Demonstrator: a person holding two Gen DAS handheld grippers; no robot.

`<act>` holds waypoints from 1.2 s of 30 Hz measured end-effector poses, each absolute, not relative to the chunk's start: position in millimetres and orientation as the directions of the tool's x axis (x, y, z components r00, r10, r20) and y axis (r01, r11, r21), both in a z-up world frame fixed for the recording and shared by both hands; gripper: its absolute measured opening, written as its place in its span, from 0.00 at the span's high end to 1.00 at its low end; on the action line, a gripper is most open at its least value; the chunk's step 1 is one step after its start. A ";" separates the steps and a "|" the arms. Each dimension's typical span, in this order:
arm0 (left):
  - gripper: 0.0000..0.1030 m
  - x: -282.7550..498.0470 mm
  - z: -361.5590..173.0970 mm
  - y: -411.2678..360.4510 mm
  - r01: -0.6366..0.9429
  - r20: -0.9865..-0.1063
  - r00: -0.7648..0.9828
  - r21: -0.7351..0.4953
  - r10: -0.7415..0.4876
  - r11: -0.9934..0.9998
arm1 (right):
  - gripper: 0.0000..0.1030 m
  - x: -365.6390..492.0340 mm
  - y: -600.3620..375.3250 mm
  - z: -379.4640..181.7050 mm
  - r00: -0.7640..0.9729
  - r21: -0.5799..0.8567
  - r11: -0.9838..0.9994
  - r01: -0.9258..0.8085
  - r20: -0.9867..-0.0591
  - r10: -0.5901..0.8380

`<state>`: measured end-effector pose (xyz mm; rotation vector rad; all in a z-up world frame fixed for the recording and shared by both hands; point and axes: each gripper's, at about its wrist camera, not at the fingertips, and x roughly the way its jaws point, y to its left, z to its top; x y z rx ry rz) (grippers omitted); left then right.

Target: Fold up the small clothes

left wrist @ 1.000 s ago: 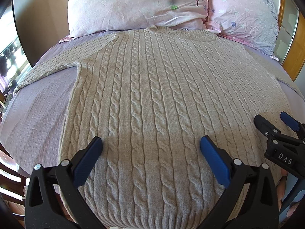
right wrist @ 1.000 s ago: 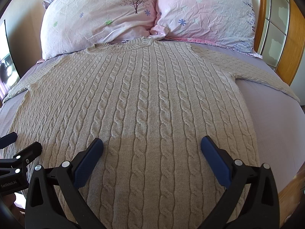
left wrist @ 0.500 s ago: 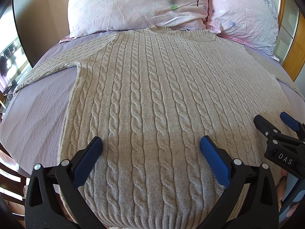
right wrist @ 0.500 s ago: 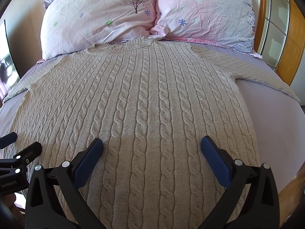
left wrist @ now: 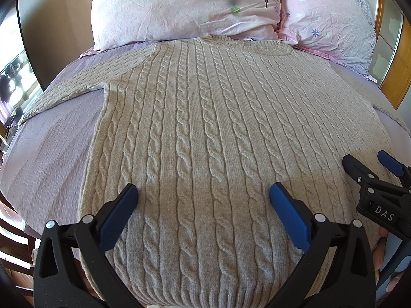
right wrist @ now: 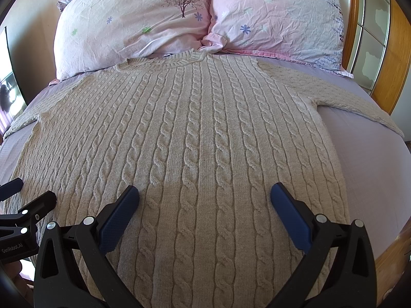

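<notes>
Lavender bed (left wrist: 46,154), pillows (right wrist: 133,25) behind: cable-knit sweater (left wrist: 205,128) spread flat, unmoved since a second ago. Left gripper (left wrist: 203,200) and right gripper (right wrist: 204,200) spread wide above hem, empty. Folding not started.

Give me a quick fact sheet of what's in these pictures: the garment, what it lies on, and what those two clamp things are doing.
garment: beige cable-knit sweater, spread flat, unfolded
sleeves: stretched out to both sides
surface: bed with lilac sheet
behind collar: two pink pillows
left gripper: open, above the hem, holding nothing
right gripper: open, above the hem, holding nothing
</notes>
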<state>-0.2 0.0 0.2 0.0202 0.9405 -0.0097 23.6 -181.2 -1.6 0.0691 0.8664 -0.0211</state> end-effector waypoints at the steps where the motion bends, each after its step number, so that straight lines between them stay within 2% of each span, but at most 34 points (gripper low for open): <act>1: 0.02 -0.2 0.2 0.0 0.017 -0.808 0.589 0.013 0.000 1.000 | 0.01 23.7 -181.2 -1.6 0.647 0.052 0.998 0.047 -0.762 0.009; 19: 0.02 -0.2 0.3 -0.2 0.020 -0.813 0.582 0.014 0.000 1.000 | 0.01 22.6 -178.8 -5.1 0.632 0.049 0.998 0.032 -0.775 0.018; 27: 0.02 10.3 0.4 0.3 0.038 -0.844 0.537 0.020 -0.003 0.999 | 0.01 26.0 -182.6 -4.4 0.631 0.056 0.995 -0.087 -0.770 0.099; 29: 0.02 14.3 1.1 0.5 0.056 -0.852 0.523 0.021 -0.012 0.998 | 0.01 28.8 -211.8 6.0 0.645 0.138 0.987 -0.077 -0.748 0.155; 31: 0.02 17.4 3.1 4.6 0.080 -0.857 0.514 -0.003 -0.044 0.997 | 0.01 27.5 -272.7 20.6 0.728 0.302 0.953 0.010 -0.656 0.200; 32: 0.02 19.0 4.4 7.0 0.085 -0.855 0.515 -0.018 -0.060 0.996 | 0.01 28.1 -309.4 24.4 0.768 0.380 0.922 0.076 -0.612 0.189; 34: 0.02 22.8 9.4 17.8 0.086 -0.841 0.529 -0.078 -0.112 0.993 | 0.01 33.3 -383.4 21.0 0.801 0.491 0.835 0.247 -0.588 0.109; 36: 0.02 28.7 17.7 35.4 0.060 -0.805 0.575 -0.138 -0.147 0.989 | 0.10 38.8 -453.0 10.0 0.801 0.552 0.735 0.393 -0.599 0.022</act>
